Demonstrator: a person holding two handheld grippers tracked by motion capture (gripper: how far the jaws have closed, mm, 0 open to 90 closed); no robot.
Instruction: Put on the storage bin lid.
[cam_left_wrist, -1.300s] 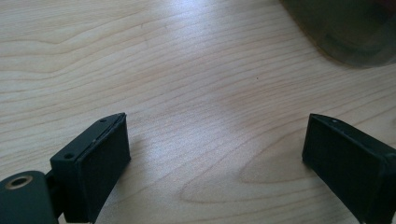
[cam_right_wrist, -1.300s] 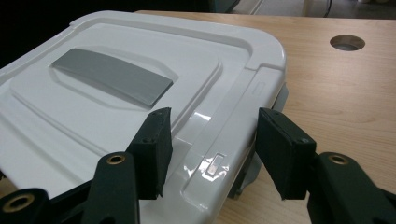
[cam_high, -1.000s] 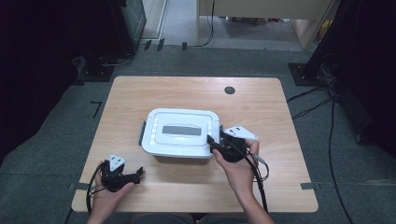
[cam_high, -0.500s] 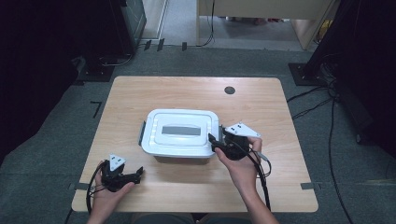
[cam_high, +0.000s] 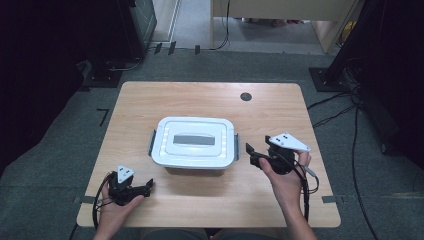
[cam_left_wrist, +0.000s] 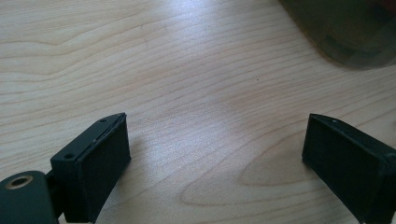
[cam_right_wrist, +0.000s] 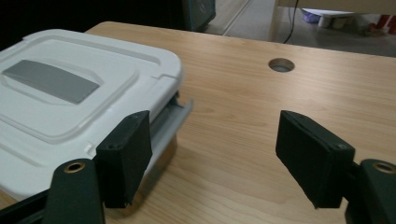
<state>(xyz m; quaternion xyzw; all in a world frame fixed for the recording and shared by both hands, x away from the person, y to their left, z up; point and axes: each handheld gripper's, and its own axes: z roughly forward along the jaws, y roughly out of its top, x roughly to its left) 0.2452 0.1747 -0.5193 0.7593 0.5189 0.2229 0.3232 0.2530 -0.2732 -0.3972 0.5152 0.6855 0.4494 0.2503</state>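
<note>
Sitting at the centre of the counter (cam_high: 150, 100), the lidded white box (cam_high: 194, 142) looks rigid, light and smooth-sided; the grey side latch (cam_right_wrist: 170, 122) at its 3 o'clock edge is judged the best purchase. The right tool (cam_high: 254, 154), previously at that latch, has drawn back toward 3 o'clock, its jaws just opened wide with nothing between them. The left tool (cam_high: 145, 187) rests at 7 o'clock, unchanged, jaws apart and empty.

The black left gripper (cam_high: 131, 187) rests low, jaws wide apart. The black right gripper (cam_high: 252, 154) hangs level, its empty jaws just opened.
</note>
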